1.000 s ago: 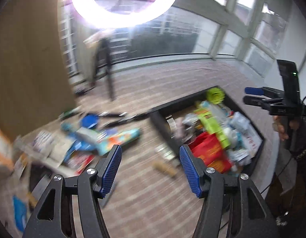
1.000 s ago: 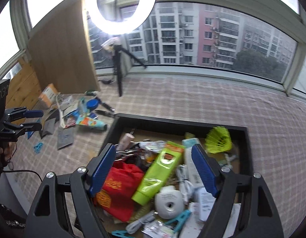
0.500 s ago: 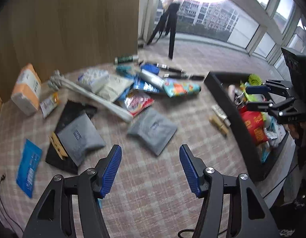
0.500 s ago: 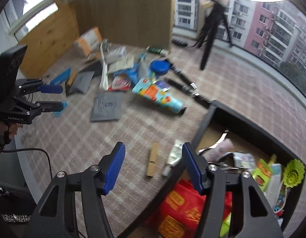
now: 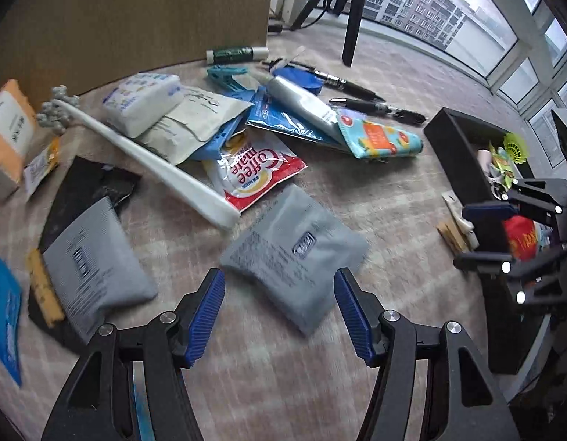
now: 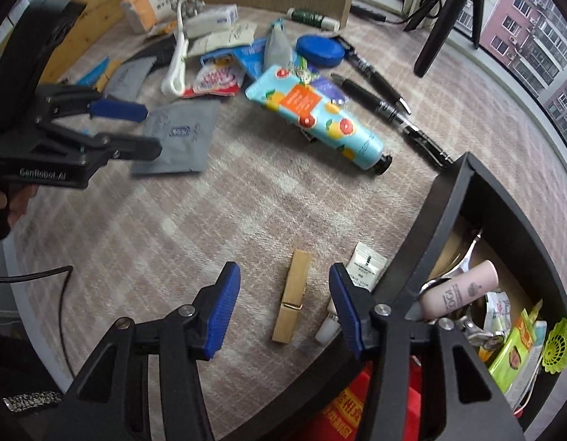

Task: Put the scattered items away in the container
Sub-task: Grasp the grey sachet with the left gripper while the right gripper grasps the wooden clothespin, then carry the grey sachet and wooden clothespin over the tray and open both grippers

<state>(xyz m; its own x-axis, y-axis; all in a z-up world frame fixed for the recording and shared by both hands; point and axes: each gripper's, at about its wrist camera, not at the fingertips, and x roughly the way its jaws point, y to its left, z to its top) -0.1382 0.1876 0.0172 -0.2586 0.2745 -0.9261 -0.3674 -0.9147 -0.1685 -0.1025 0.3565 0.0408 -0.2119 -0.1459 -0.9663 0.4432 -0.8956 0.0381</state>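
We hold our right gripper [image 6: 283,312] over the wooden clothespin [image 6: 291,297] at lower centre of the right wrist view; its jaws have just been closing, yet they stand apart with the peg between them, untouched. A small white sachet [image 6: 362,270] lies just beside the right pad, against the black container [image 6: 435,228] wall, so we judge the closing pad could catch the sachet or the wall. Our left gripper [image 5: 279,312], fingers spread and empty, hangs over the grey foil pouch [image 5: 294,253]; that slack pouch may slide or buckle rather than lift.
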